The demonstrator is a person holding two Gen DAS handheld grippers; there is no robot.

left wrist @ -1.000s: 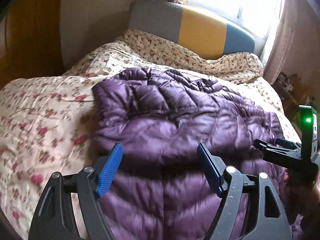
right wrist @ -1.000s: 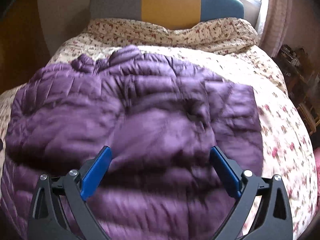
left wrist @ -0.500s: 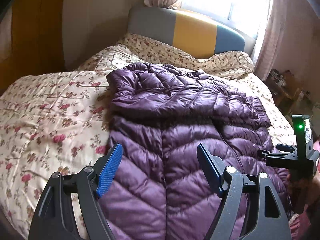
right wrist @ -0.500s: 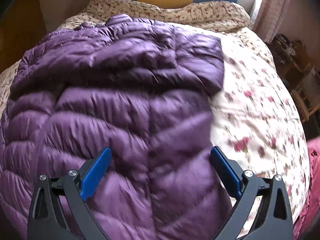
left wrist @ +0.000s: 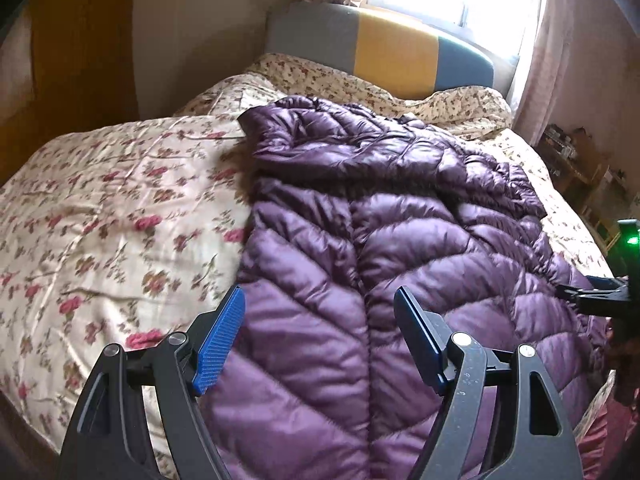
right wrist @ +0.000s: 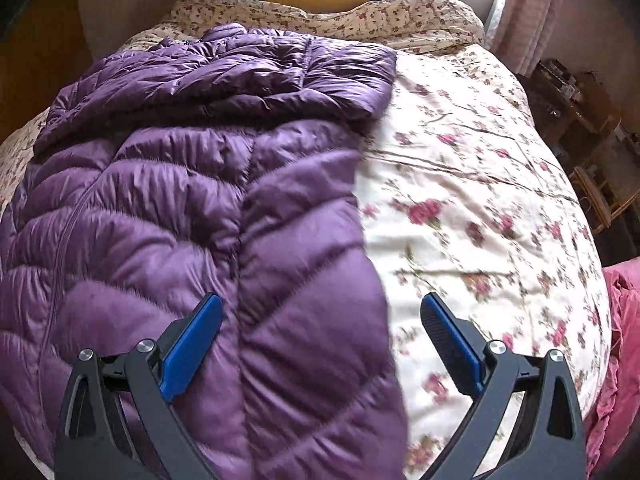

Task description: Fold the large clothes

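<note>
A purple quilted down jacket (left wrist: 384,240) lies lengthwise on the floral bed cover, with a sleeve folded across its far end; it also shows in the right wrist view (right wrist: 192,216). My left gripper (left wrist: 318,328) is open and empty above the jacket's near left part. My right gripper (right wrist: 322,332) is open and empty above the jacket's near right edge. The right gripper also shows at the right edge of the left wrist view (left wrist: 600,296).
The floral bed cover (left wrist: 112,216) spreads left of the jacket and right of it (right wrist: 480,200). A grey, yellow and blue headboard (left wrist: 384,52) stands at the far end. Pink cloth (right wrist: 624,320) hangs at the bed's right side. Shelves (right wrist: 592,128) stand to the right.
Both grippers have pulled back toward the near end of the bed and apart, left gripper leftward, right gripper rightward. The jacket now lies flatter and more of it shows.
</note>
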